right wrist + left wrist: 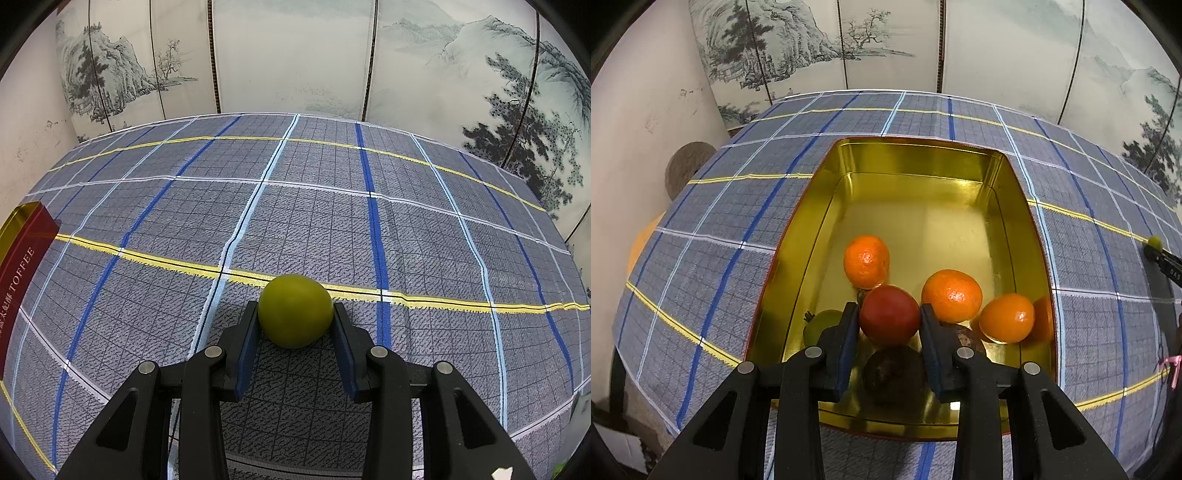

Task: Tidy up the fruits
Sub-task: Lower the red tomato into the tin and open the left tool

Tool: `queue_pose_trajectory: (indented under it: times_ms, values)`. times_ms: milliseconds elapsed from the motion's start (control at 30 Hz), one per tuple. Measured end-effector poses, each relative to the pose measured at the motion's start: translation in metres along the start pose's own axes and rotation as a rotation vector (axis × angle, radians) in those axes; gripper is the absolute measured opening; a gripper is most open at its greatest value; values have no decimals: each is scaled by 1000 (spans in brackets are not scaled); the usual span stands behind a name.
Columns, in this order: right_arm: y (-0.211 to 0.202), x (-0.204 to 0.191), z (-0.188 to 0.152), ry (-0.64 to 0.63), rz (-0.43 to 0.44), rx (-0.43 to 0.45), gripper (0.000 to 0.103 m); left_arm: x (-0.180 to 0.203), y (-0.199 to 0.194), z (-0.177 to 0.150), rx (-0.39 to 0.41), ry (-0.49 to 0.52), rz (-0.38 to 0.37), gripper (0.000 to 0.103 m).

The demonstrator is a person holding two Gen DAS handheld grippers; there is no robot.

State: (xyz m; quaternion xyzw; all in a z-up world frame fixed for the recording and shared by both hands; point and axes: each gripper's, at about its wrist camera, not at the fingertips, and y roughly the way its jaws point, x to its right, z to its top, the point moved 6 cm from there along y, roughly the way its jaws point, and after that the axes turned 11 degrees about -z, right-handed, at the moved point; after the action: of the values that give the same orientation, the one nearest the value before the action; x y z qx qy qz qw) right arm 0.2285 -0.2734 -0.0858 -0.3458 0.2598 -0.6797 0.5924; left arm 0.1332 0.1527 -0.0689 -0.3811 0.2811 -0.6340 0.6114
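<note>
My left gripper point(889, 317) has its fingers point(849, 325) clamped on a red fruit point(888, 314), held just above the near end of the gold-lined tin point(916, 158), where three oranges point(866, 261) lie with two dark fruits point(892, 373) and a green one point(822, 325) (partly hidden behind a finger). My right gripper point(295, 319) grips a yellow-green fruit point(294, 310) over the plaid-covered surface point(314, 221), well apart from the tin's red wall at the left edge.
</note>
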Motion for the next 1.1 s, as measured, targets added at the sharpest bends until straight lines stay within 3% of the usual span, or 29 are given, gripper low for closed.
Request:
queue_pose_trajectory:
  times_ms: [433, 700, 1100]
  values:
    - [0, 0, 0, 0, 0, 0, 36, 0, -25, 7, 42, 20, -24, 43]
    - [1, 1, -1, -1, 0, 0, 36, -8, -54, 18, 92, 80, 30, 51]
    - [0, 2, 0, -3, -4, 1, 35, -24, -67, 3, 91, 3, 21, 56]
